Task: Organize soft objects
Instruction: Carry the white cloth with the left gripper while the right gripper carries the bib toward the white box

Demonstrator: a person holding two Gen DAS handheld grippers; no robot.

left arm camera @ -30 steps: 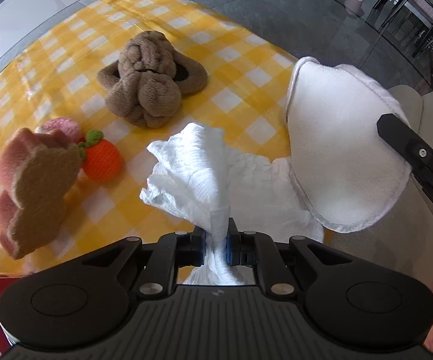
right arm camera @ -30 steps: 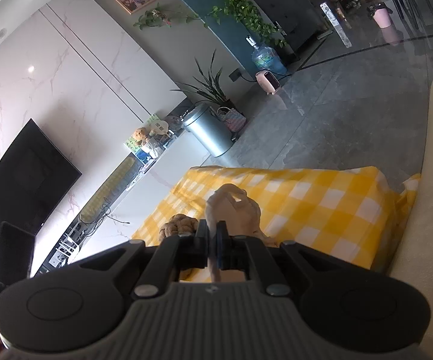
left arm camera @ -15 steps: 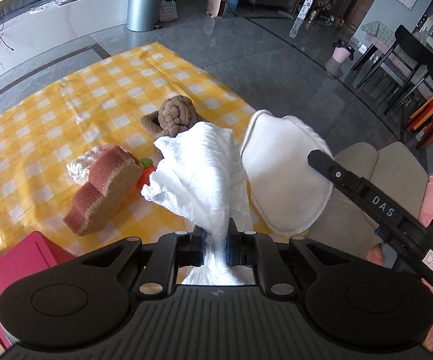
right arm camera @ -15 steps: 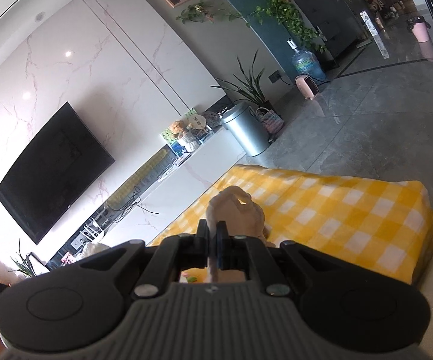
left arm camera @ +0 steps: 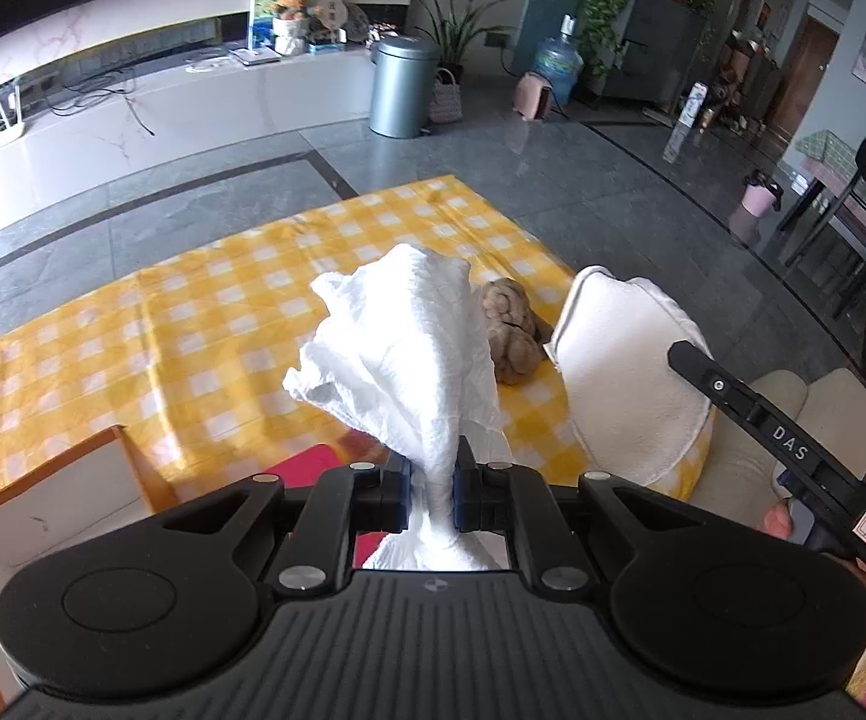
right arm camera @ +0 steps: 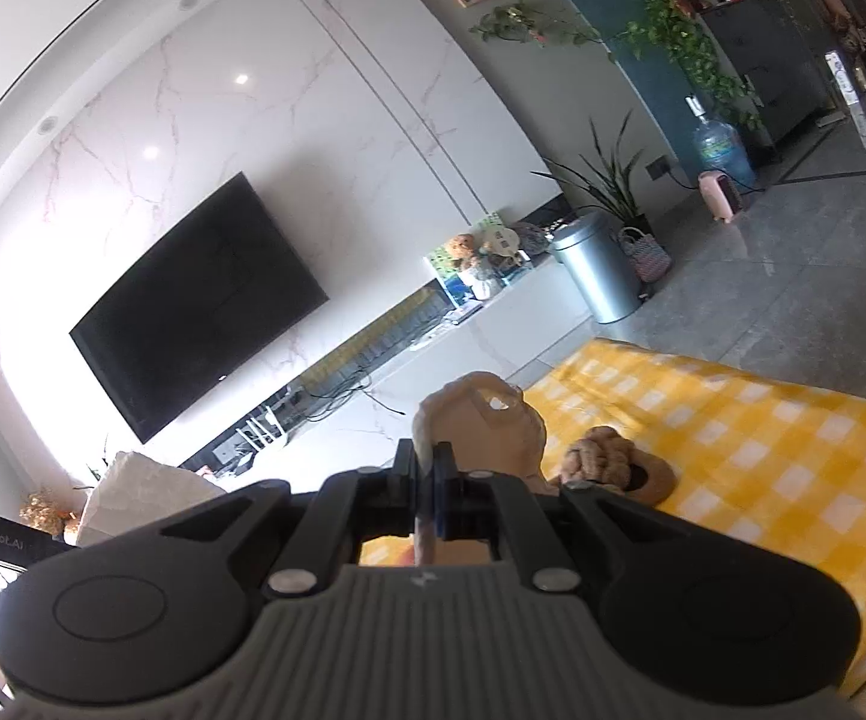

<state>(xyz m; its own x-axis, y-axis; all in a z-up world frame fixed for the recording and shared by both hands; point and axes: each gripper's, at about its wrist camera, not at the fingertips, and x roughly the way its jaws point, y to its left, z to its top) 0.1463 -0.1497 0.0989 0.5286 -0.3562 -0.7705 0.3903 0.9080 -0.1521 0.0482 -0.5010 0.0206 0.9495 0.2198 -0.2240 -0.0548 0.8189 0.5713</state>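
My left gripper (left arm camera: 433,489) is shut on a crumpled white cloth (left arm camera: 409,360) and holds it up above the yellow checked tablecloth (left arm camera: 205,330). My right gripper (right arm camera: 431,495) is shut on a round white pad, seen edge-on and beige in its own view (right arm camera: 481,420) and as a white disc in the left wrist view (left arm camera: 625,390). A brown knotted plush (left arm camera: 508,333) lies on the tablecloth behind the cloth; it also shows in the right wrist view (right arm camera: 607,462).
A white box with a wooden rim (left arm camera: 43,504) and a red box (left arm camera: 307,468) sit at the near left below my left gripper. A beige cushioned seat (left arm camera: 793,396) is at the right. A metal bin (left arm camera: 400,87) stands on the floor beyond.
Both grippers have risen and tilted up with their loads. The pink sponge and orange knitted toy have dropped out of the left view; the white box has come into it.
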